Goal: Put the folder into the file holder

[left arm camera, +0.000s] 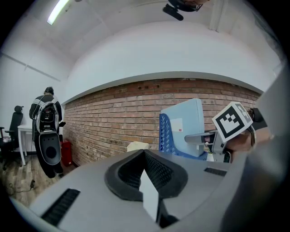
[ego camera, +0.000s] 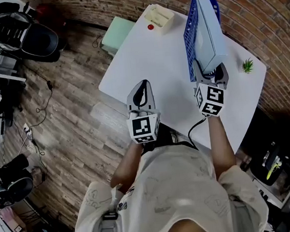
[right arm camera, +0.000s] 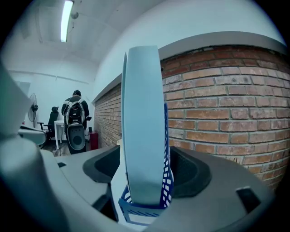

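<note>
Standing in latticed blue file holder [ego camera: 191, 43], pale slab-like folder [ego camera: 211, 34], probably plastic.

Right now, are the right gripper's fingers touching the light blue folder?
Apart. The right gripper view shows its fingers spread clear of the light blue folder, white table showing in one gap, blue mesh file holder in the other.
</note>
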Tool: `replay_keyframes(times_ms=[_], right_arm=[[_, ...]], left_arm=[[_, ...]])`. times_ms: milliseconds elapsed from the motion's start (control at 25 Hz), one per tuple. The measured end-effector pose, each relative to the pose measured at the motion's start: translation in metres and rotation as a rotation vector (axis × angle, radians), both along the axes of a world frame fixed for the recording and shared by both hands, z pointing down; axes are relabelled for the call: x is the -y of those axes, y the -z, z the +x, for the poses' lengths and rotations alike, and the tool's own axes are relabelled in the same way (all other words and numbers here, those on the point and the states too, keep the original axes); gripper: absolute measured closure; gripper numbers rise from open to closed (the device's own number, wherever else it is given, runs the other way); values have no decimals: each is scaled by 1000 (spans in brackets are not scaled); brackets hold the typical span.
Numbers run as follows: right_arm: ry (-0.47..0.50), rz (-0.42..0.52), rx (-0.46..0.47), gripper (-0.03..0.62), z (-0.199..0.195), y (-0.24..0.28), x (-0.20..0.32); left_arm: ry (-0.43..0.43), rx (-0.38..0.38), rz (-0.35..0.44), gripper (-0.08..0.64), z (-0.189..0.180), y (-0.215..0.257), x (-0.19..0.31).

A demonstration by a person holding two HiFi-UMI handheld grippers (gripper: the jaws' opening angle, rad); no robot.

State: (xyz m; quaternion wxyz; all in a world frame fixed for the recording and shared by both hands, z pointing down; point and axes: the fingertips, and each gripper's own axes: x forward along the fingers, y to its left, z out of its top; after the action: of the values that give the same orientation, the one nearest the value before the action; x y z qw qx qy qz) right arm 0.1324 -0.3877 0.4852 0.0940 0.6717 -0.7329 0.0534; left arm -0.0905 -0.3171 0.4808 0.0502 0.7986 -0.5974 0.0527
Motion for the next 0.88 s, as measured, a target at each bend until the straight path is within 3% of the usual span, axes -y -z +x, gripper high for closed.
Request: replay_keyframes(times_ms=[360,680,880], right_arm=[[26,158,-105,224,-10,70,-29],[27,303,-92,224,-9,132,-66],[12,337,-117,223,-2,148,-89]], left_arm=[[-12,-9,43,548,2,16,-11],[-18,-14,85,548,3,29,-24],[-19,-12,106,548,1,38,-31]])
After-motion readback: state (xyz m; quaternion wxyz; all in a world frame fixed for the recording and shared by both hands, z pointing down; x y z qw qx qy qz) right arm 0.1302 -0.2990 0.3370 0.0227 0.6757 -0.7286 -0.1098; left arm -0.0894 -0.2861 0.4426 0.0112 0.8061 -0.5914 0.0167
